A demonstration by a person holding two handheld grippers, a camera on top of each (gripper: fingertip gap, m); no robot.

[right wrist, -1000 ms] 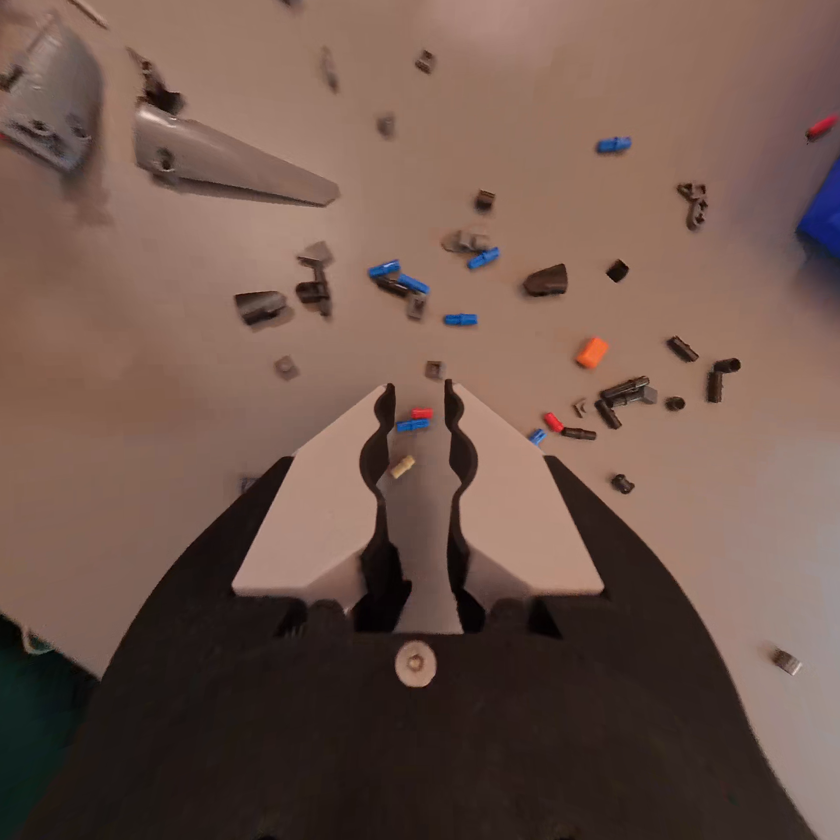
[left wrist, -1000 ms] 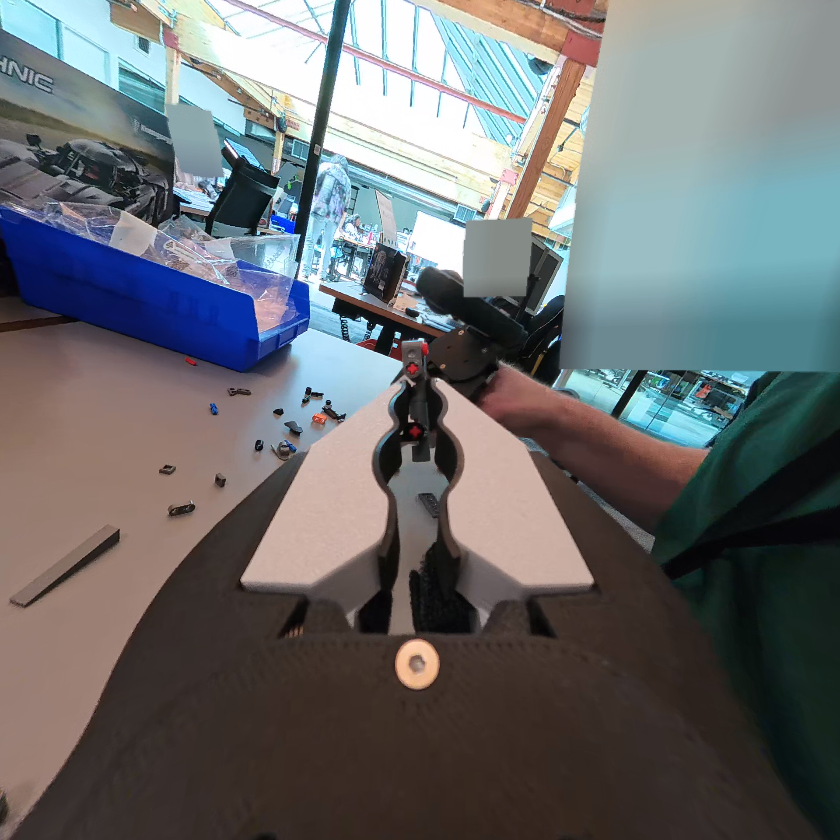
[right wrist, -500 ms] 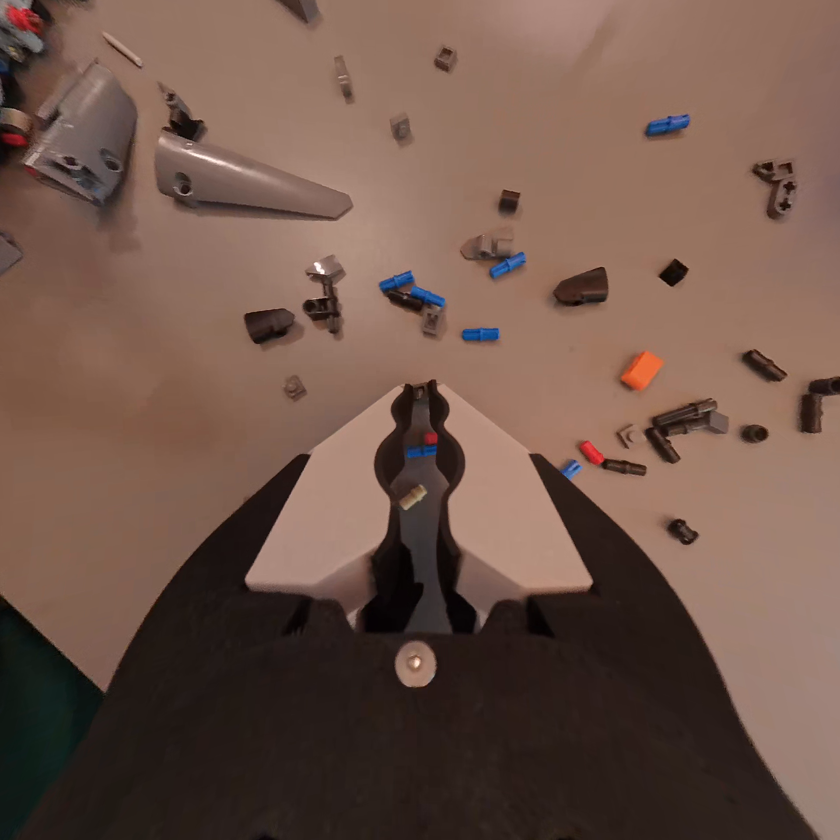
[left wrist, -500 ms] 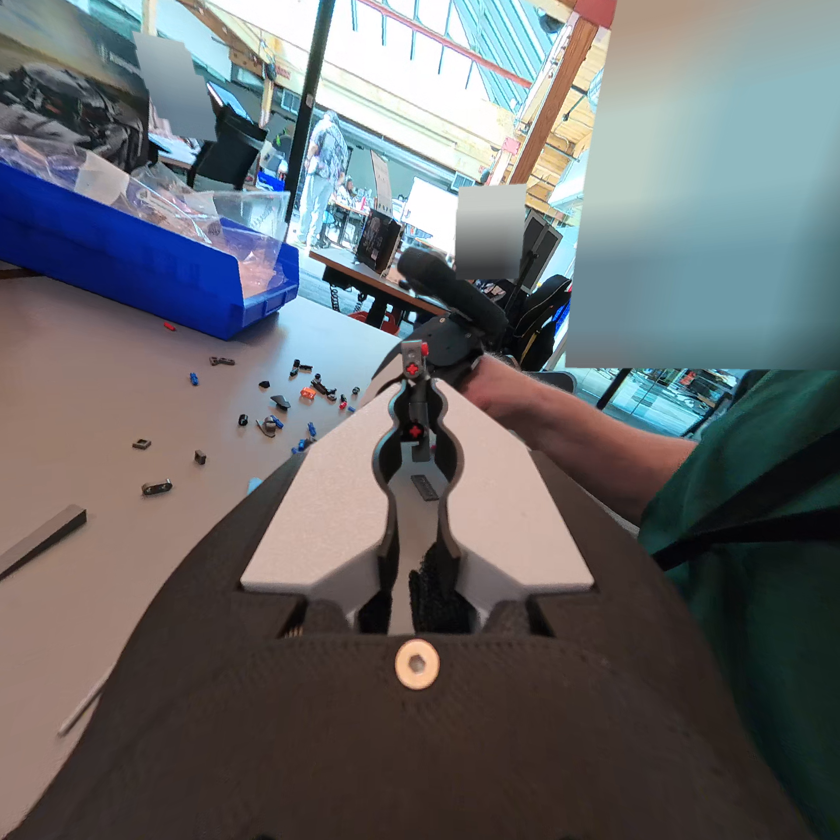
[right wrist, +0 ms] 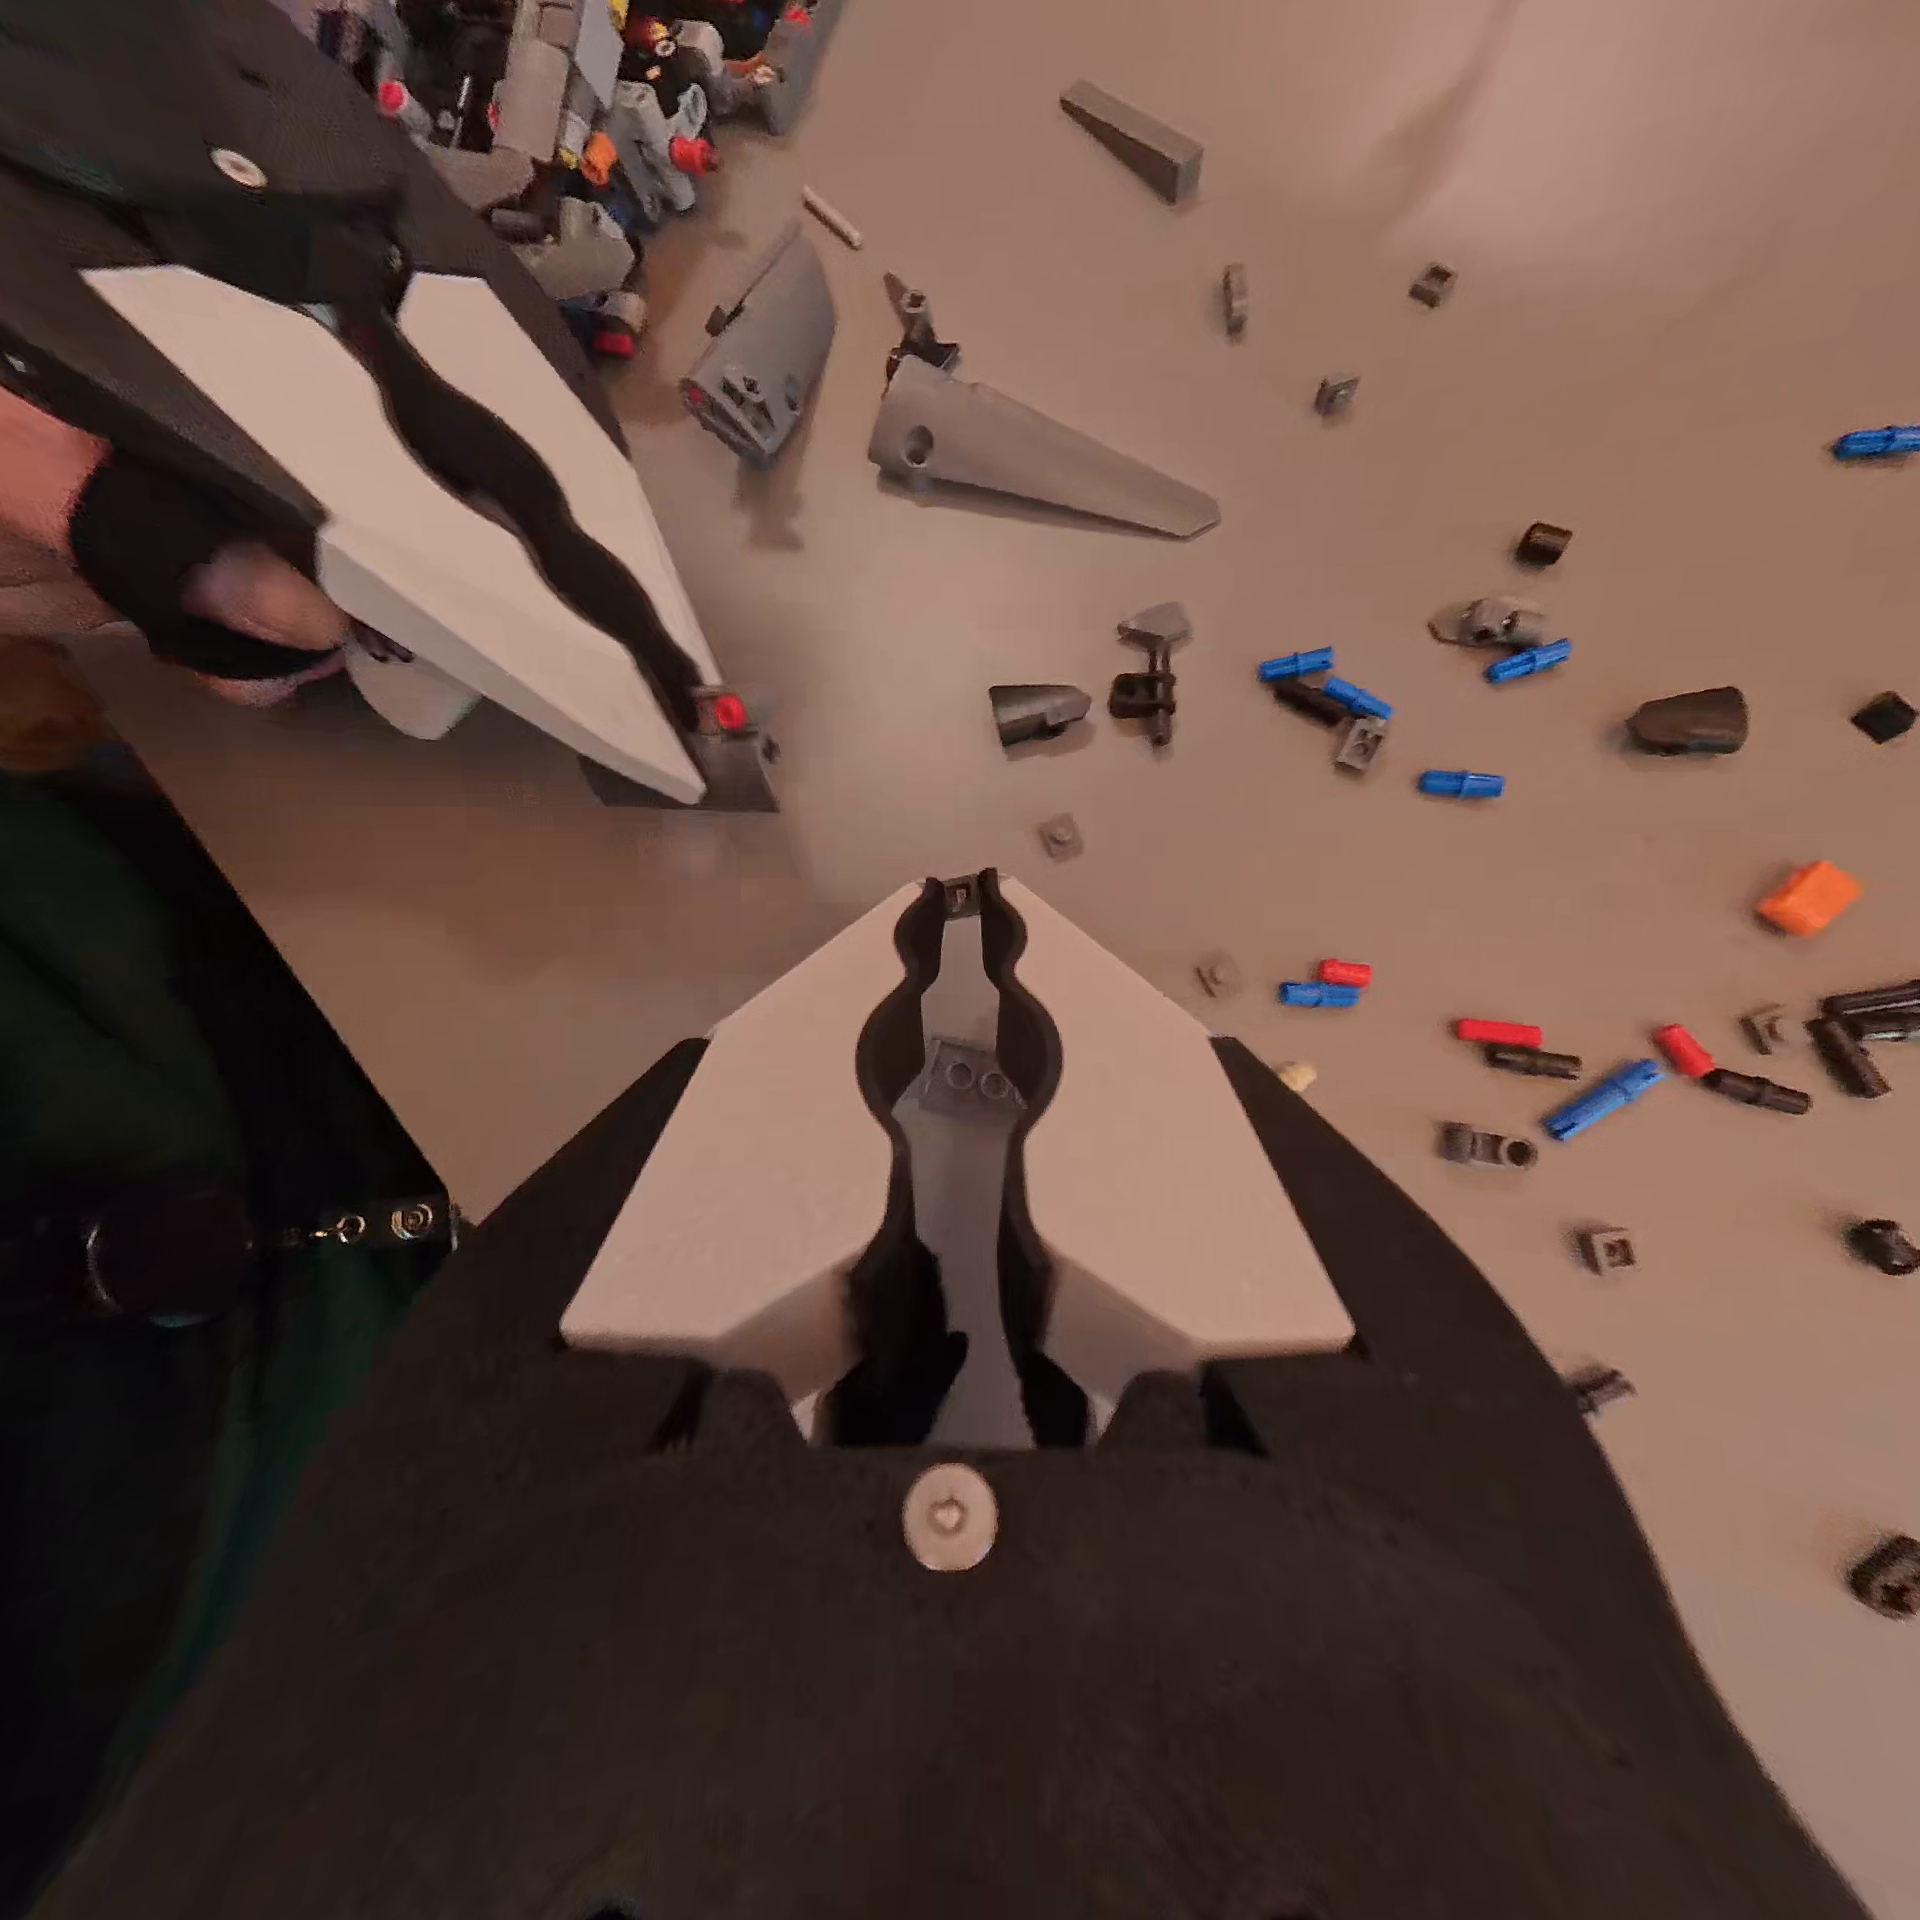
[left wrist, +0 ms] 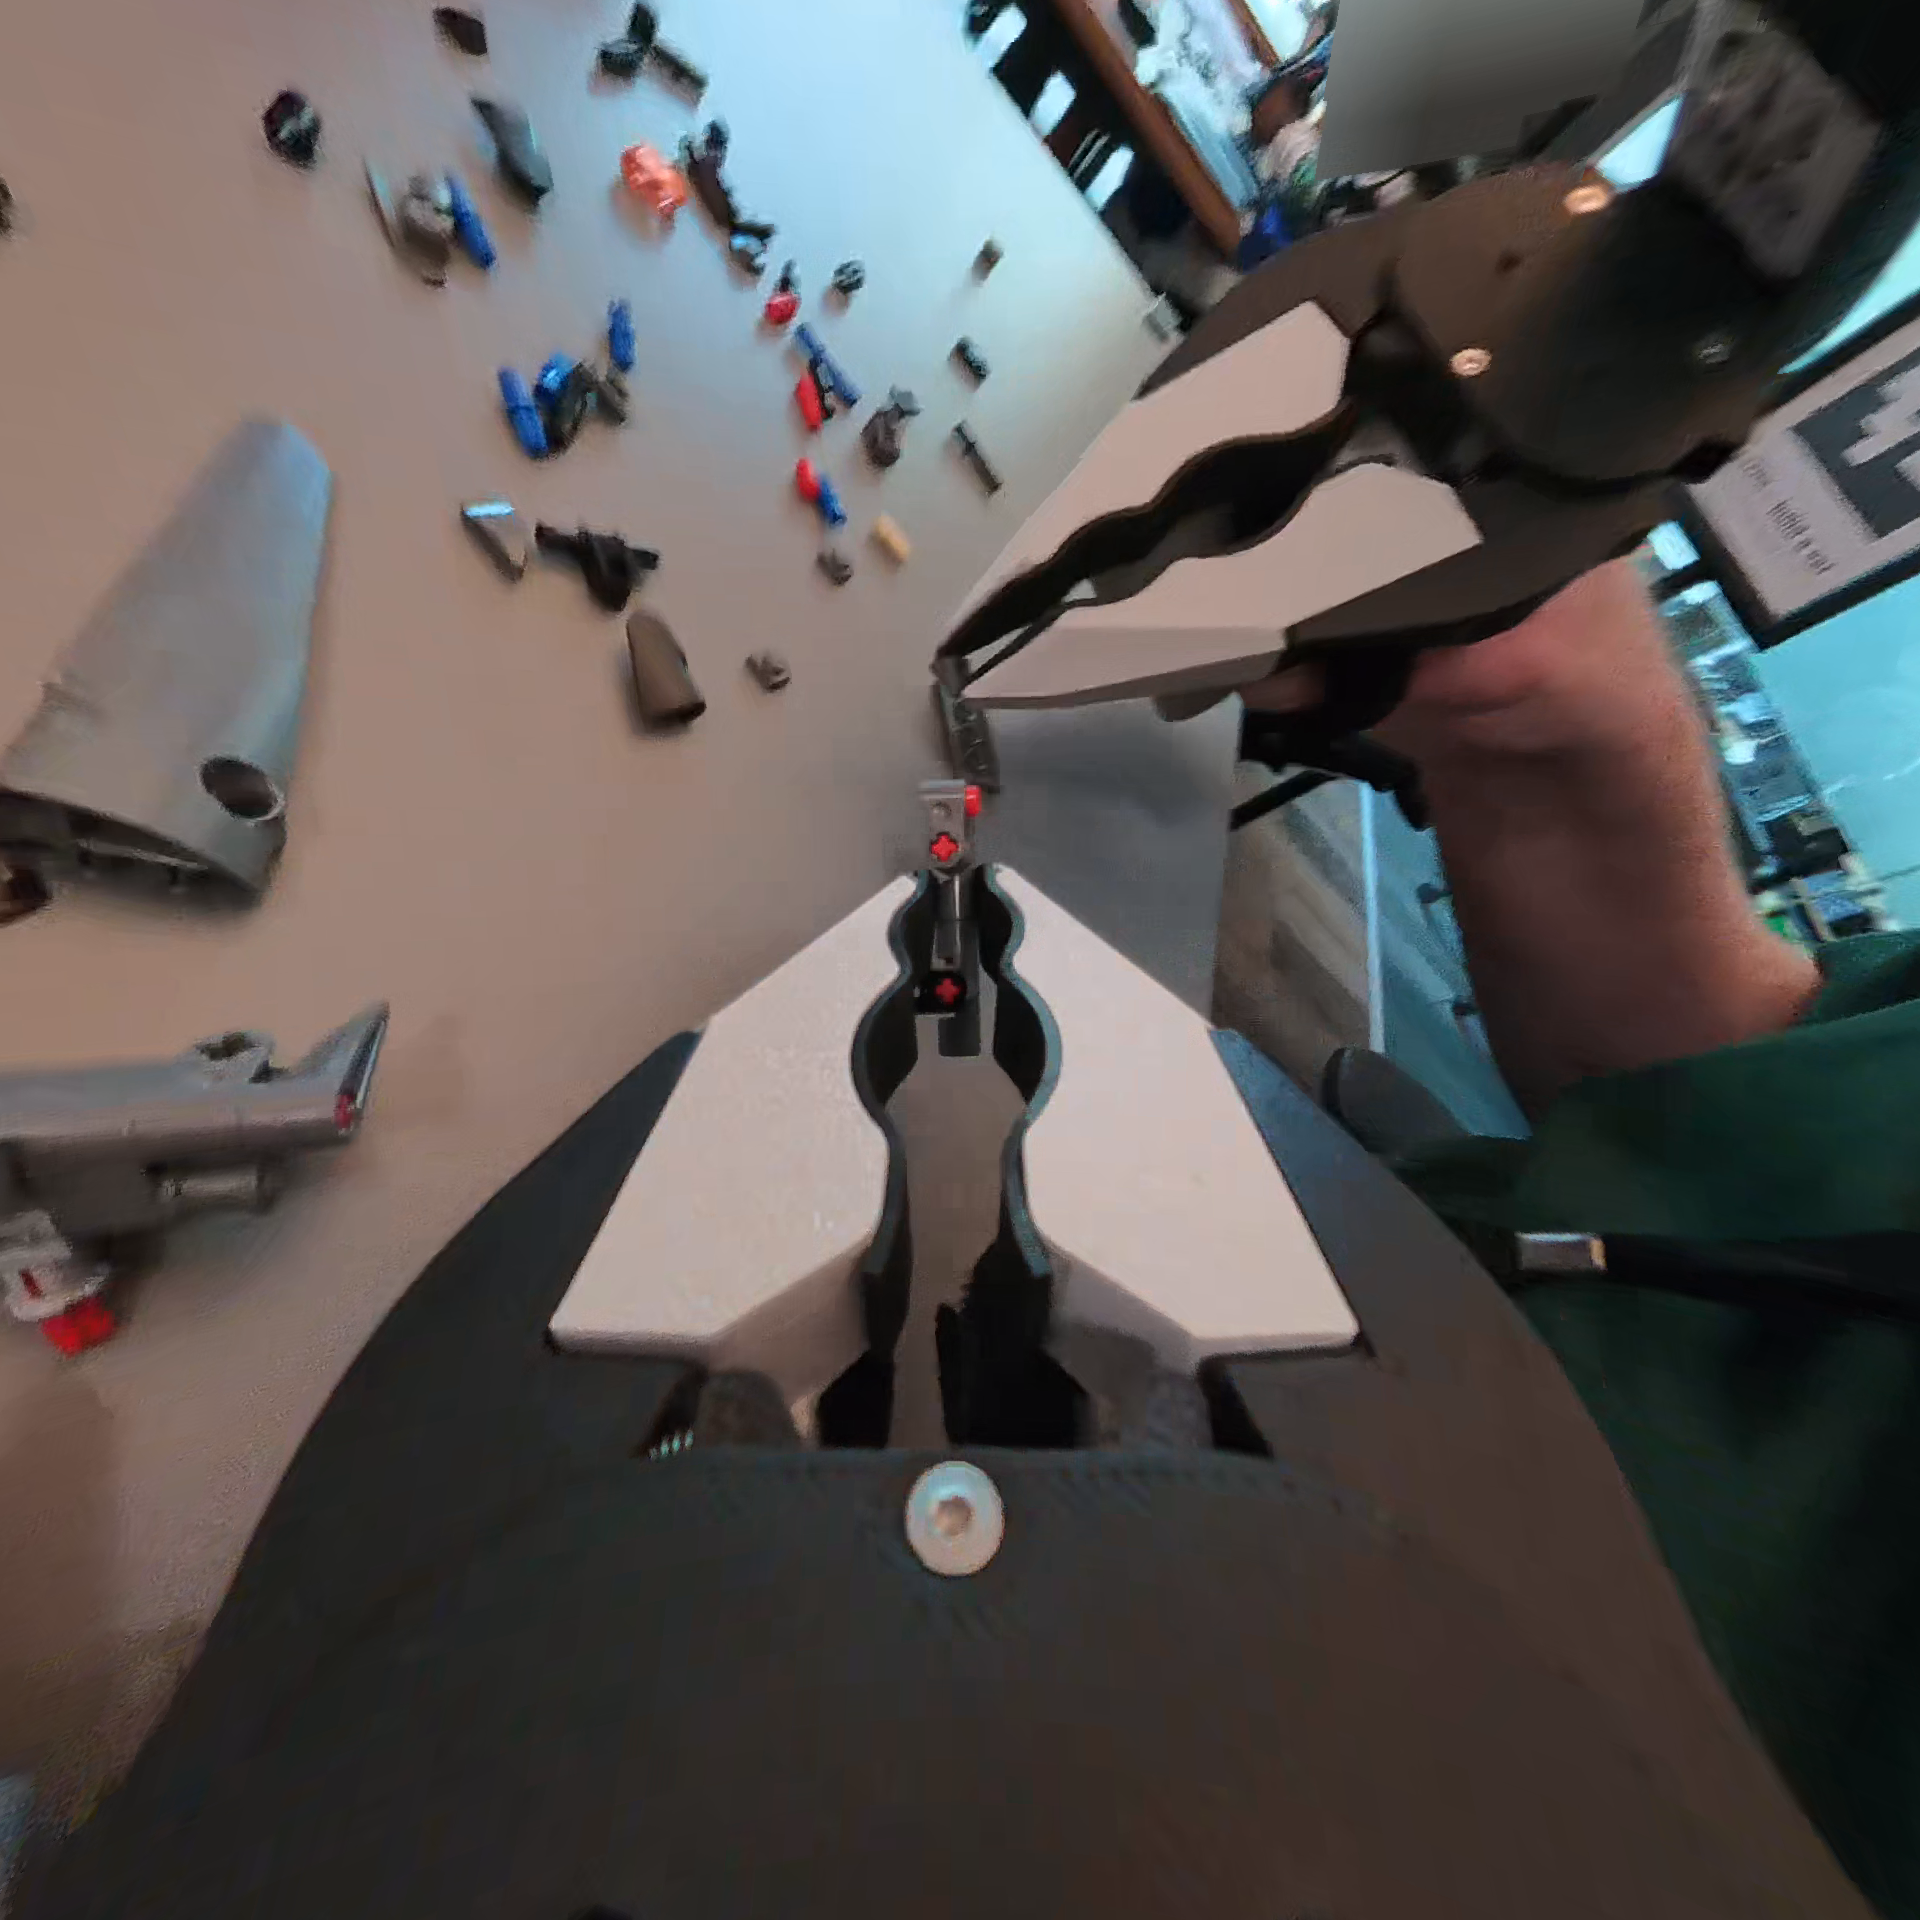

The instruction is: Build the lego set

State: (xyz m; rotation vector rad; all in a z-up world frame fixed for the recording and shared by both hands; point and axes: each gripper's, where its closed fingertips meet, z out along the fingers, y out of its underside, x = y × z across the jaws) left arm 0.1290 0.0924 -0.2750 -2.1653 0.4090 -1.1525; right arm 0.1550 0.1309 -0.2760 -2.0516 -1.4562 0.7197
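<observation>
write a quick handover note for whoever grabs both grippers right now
Left gripper: shut on a small grey sub-assembly with red pins.
Right gripper: shut on a small dark grey plate, its tip close to the sub-assembly, not yet joined.
Loose pins and connectors lie scattered on the table; two grey wedge panels and the part-built model sit farther back.
Left: mate the two held pieces, then carry on building.
</observation>
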